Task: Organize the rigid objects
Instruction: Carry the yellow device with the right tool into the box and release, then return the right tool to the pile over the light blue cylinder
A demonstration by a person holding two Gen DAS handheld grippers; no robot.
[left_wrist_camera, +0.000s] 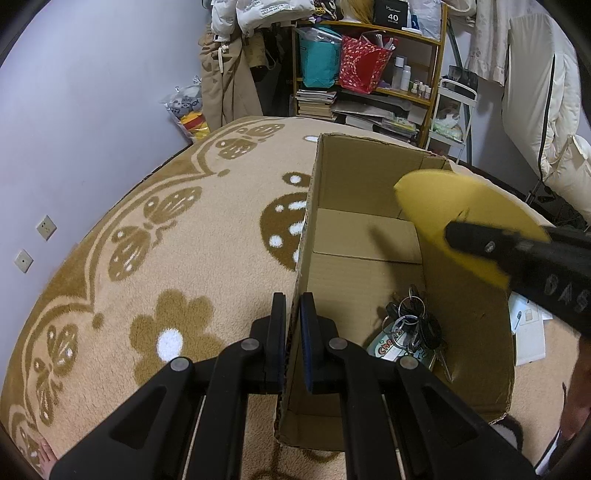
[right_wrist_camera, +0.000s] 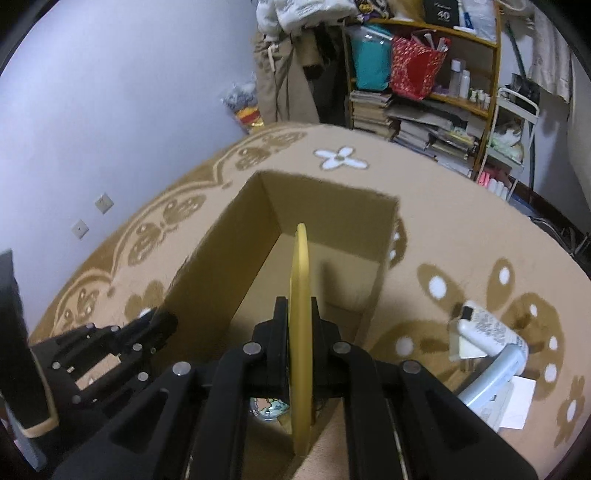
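With the open brown cardboard box (left_wrist_camera: 369, 236) steadied at its left wall by the clamped left hand-held gripper (left_wrist_camera: 293, 325), the flat yellow disc (right_wrist_camera: 301, 314), pinched edge-on in the right hand-held gripper (right_wrist_camera: 300, 332) over the box's near end, is best lowered gently inside, clear of the key bunch (left_wrist_camera: 413, 321).

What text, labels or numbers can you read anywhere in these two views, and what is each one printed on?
"40": black box on top of the wooden shelf; the small line under it is too small to read.
"Che...": colourful round tag under the bunch of keys in the brown cardboard box; the rest is hidden.
"SAS": partial raised letters on the right gripper.
White bottle on the carpet: print blurred, unreadable.
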